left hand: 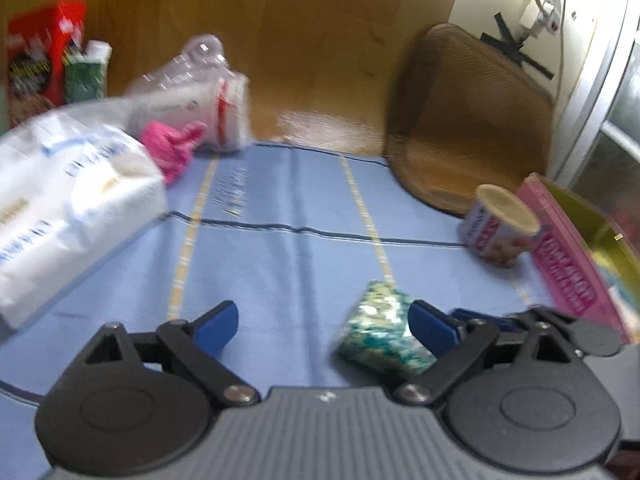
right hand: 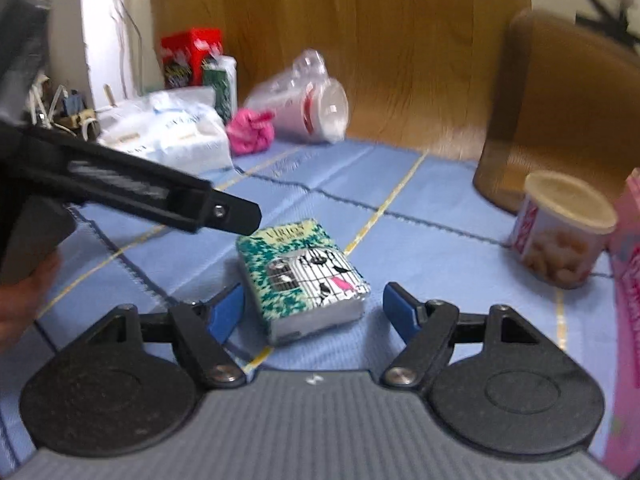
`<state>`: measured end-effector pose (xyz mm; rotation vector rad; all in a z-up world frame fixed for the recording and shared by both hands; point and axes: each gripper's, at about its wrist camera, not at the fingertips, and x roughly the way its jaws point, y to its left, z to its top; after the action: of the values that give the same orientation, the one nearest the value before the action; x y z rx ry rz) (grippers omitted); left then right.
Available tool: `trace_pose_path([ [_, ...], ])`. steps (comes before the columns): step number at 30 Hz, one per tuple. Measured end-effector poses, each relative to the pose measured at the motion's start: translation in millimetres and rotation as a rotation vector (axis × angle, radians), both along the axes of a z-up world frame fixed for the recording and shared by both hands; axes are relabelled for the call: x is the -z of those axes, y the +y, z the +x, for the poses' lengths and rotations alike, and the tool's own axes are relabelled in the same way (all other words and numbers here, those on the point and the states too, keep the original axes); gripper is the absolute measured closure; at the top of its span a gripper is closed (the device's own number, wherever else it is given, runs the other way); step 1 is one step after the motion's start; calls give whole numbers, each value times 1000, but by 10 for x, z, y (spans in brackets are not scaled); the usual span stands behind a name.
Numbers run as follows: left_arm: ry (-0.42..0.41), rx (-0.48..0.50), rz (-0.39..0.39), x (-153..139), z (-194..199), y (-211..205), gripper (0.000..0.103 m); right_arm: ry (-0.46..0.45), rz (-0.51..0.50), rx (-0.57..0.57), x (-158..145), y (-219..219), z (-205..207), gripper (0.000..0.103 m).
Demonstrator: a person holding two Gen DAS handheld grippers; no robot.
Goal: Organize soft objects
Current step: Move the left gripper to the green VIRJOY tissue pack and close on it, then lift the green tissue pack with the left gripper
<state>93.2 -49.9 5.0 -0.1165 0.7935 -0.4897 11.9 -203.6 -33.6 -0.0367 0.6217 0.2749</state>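
Note:
A small tissue pack (right hand: 304, 276) with a green and white pattern lies flat on the blue cloth (right hand: 420, 240). My right gripper (right hand: 314, 310) is open, its blue fingertips (right hand: 228, 312) on either side of the pack's near end without touching it. In the left wrist view the tissue pack (left hand: 380, 332) sits just inside the right fingertip of my left gripper (left hand: 324, 328), which is open wide. The left gripper's black body (right hand: 160, 196) crosses the right wrist view, with a hand (right hand: 20, 296) under it. A pink cloth (left hand: 172, 146) lies at the far left.
A big white soft package (left hand: 68, 208) and a clear bag of cups (left hand: 200, 96) lie at the back left, near a red box (left hand: 44, 52). A snack cup (left hand: 500, 224), a pink box (left hand: 572, 264) and a leaning woven mat (left hand: 468, 120) stand to the right.

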Motion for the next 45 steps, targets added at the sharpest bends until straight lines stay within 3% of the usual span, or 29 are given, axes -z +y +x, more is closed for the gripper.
trace_pose_path([
  [2, 25, 15, -33, 47, 58, -56, 9, 5, -5, -4, 3, 11, 20, 24],
  [5, 21, 32, -22, 134, 66, -176, 22, 1, -27, -11, 31, 64, -7, 24],
  [7, -9, 46, 17, 148, 2, -239, 30, -4, -32, -5, 37, 62, -16, 29],
  [8, -18, 53, 19, 149, -34, -258, 33, -12, -35, -2, 39, 65, -27, 37],
  [10, -6, 72, -11, 145, -80, -248, 50, -18, -36, -1, 41, 63, -44, 39],
  [13, 6, 78, -23, 132, -150, -260, 52, -25, -25, 0, 38, 53, -67, 41],
  [40, 1, 343, 45, 93, -1220, -1142, 53, -90, -29, 177, 116, -499, -1400, 42],
  [42, 4, 347, 45, 83, -1257, -1184, 48, -99, -29, 185, 131, -527, -1472, 41],
  [45, -22, 324, 54, 58, -1270, -1184, 29, -113, -30, 192, 167, -558, -1564, 37],
])
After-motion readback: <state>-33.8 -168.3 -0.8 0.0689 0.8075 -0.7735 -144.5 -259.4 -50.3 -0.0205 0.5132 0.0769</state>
